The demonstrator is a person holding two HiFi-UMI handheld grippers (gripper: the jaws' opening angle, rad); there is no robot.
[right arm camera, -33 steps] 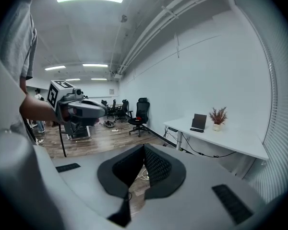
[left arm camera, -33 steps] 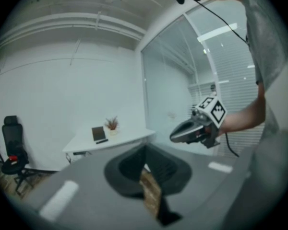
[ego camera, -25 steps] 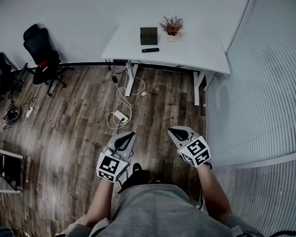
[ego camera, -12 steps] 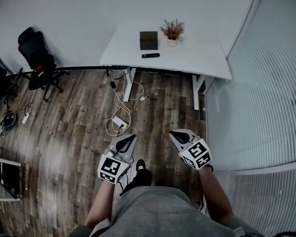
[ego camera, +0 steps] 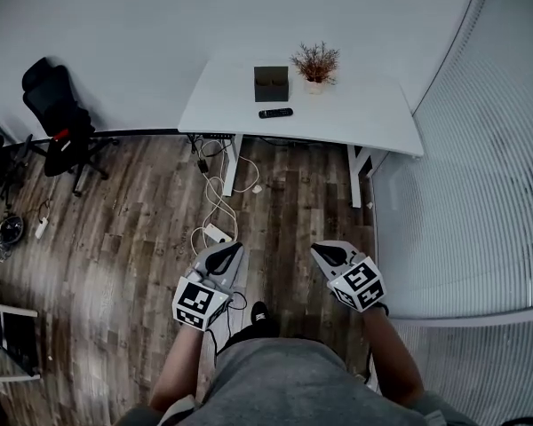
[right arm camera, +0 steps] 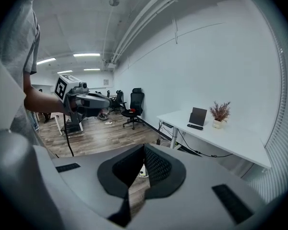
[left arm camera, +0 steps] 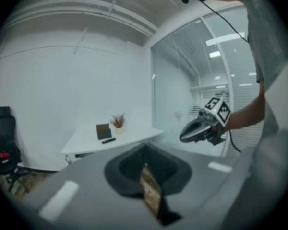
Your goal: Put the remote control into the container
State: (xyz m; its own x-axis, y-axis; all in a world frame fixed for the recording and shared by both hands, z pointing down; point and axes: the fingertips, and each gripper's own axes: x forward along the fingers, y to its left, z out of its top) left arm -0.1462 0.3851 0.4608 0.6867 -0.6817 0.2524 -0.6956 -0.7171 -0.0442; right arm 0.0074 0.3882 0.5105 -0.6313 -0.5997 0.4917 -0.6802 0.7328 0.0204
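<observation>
Head view: left gripper point(ego camera: 229, 249) and right gripper point(ego camera: 322, 251) closed, empty, over wood floor point(ego camera: 142, 229); remote control point(ego camera: 275, 113) lies beside dark container point(ego camera: 271, 83) on white desk point(ego camera: 373, 114).

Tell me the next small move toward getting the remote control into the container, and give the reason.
Probably step closer to the desk. The remote control lies on it just in front of the container, while the left gripper and right gripper hang over the floor well short of it, jaws shut and empty, so nothing is within reach.
</observation>
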